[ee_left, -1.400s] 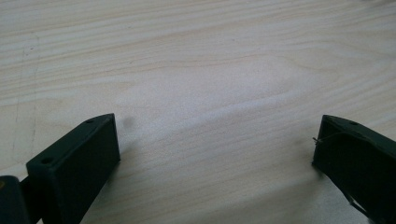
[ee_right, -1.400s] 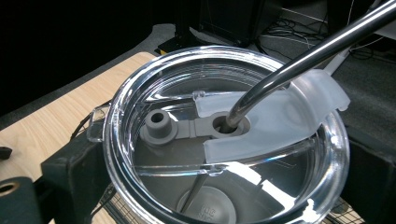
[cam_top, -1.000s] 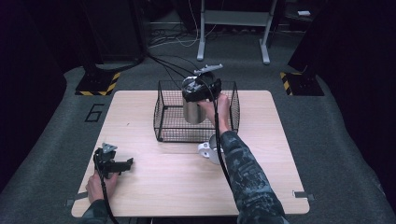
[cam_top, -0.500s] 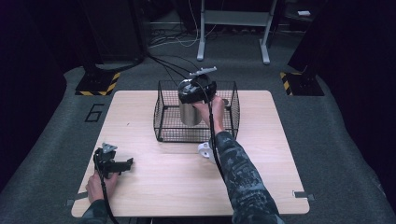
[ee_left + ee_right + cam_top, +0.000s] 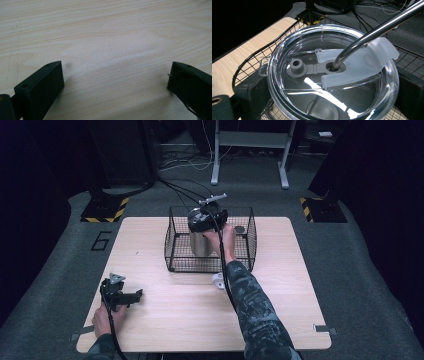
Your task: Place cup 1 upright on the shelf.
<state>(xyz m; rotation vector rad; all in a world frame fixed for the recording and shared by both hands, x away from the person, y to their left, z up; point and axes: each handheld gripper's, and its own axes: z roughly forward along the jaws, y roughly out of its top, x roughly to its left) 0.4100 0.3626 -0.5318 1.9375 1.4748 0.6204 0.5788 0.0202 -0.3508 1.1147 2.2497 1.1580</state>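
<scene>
While my right gripper [image 5: 202, 222] hangs over the black wire basket [image 5: 172, 245] at the far middle of the pale wooden table [image 5: 280, 290], its jaws are clamped on the steel tumbler with a clear plastic lid [image 5: 200, 242], one jaw on each side of the lid's rim. In the right gripper view the clear lid [image 5: 287, 50] sits right between my jaws, and a shiny metal straw [image 5: 372, 32] rises from the grey seal at its centre and leans away up and to the right. Past the lid, the basket's wire rim [image 5: 257, 58] curves close beyond my left-hand jaw, so there is little room on that side; to the right the mesh runs farther off. The high view shows the tumbler standing upright inside the basket's left half, with open basket floor beside it and a small dark round object [image 5: 240, 229] near the basket's far right corner. It also shows a small white object [image 5: 218, 281] lying on the table just outside the basket's near wall, under my right forearm [image 5: 250, 305].

My left gripper [image 5: 131, 296] rests low near the table's near left corner, well apart from the basket. In the left gripper view its jaws stand wide apart with nothing but bare wood grain between and ahead of them.
</scene>
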